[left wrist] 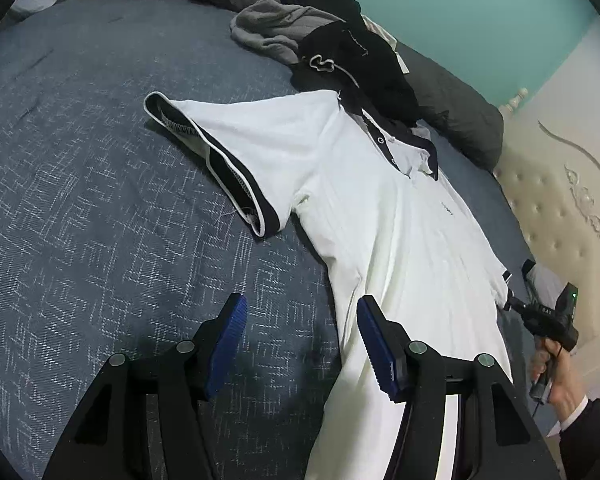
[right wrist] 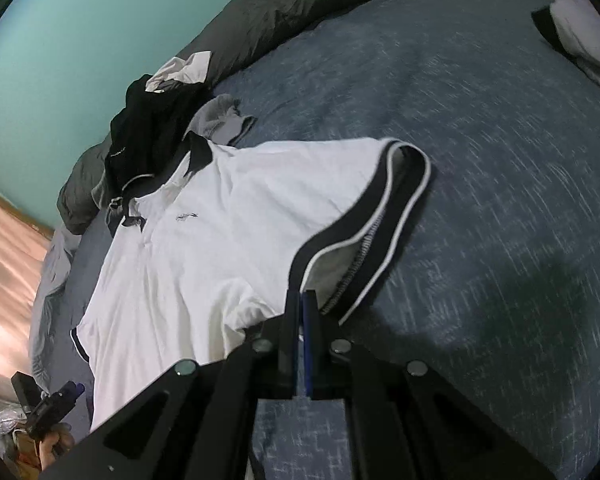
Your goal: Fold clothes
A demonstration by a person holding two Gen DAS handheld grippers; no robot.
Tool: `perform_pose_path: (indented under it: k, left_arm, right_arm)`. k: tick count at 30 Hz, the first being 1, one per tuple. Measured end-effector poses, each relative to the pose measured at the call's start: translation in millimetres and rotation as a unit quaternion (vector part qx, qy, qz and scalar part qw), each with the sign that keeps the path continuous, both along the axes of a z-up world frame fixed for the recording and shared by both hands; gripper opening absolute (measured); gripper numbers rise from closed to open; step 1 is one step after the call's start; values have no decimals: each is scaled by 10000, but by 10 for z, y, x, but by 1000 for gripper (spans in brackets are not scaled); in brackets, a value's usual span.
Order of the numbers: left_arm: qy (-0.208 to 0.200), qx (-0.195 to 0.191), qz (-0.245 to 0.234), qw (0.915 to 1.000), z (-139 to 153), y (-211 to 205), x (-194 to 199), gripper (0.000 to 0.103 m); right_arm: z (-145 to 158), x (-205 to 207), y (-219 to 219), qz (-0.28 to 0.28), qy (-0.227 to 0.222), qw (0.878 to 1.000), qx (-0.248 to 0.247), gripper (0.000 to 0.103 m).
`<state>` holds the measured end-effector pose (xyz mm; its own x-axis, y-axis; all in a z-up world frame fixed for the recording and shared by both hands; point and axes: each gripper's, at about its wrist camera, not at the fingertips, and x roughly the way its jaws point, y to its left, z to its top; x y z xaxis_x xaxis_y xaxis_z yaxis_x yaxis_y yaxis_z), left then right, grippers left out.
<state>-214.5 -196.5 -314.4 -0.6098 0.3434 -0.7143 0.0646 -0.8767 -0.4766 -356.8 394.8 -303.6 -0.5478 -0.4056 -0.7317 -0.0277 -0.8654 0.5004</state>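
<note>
White polo shirt [left wrist: 380,208] flat, front up, on blue bedspread [left wrist: 100,200]; long axis from collar at far clothes pile [left wrist: 332,44] toward near hem. Right gripper [right wrist: 303,300] clenched at edge of dark-trimmed sleeve cuff [right wrist: 380,240]; fabric between pads not clearly visible. Left gripper [left wrist: 300,344] released, straddling shirt's side edge below left sleeve [left wrist: 220,160], nothing held. Likely next: side fold inward.

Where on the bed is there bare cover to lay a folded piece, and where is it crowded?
Bare blue bedcover lies left of the white polo shirt in the left wrist view, beyond its sleeve. In the right wrist view, bare cover borders the other sleeve. Crowded: the black and grey clothes pile at the shirt's collar, against the dark duvet.
</note>
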Motion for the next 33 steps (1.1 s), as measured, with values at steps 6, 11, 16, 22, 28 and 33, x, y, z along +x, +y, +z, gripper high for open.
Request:
perform_pose_path:
  k: [6,11,16,22,28,33]
  left_arm:
    - [-34,28,32,10000,-57,-46,-26,61]
    - [-25,22,86,10000,-80,-100,-39,62]
    - [-23,46,114,9999,-96,-126,-46,62]
    - [12,2,52,10000,-88,-81,-57,62]
    - [-19,-29,-5,10000,-114,-40,-84,62]
    - [-57,-67,-56,9999,-135,-13,-113,62]
  right_arm:
    - [-125,-14,-60,145,-342,9993,45,1]
    - [-51,-34,-78,358,-316,9988,-91,5]
    - [203,-46,205,-229,-25,9997,-12,32]
    - [232,-425,472,-804,-51,9961,363,40]
    - [99,-701,505,-992,-165,9933,562,41]
    - [-9,-749,456,-883,-268,9937,636,19]
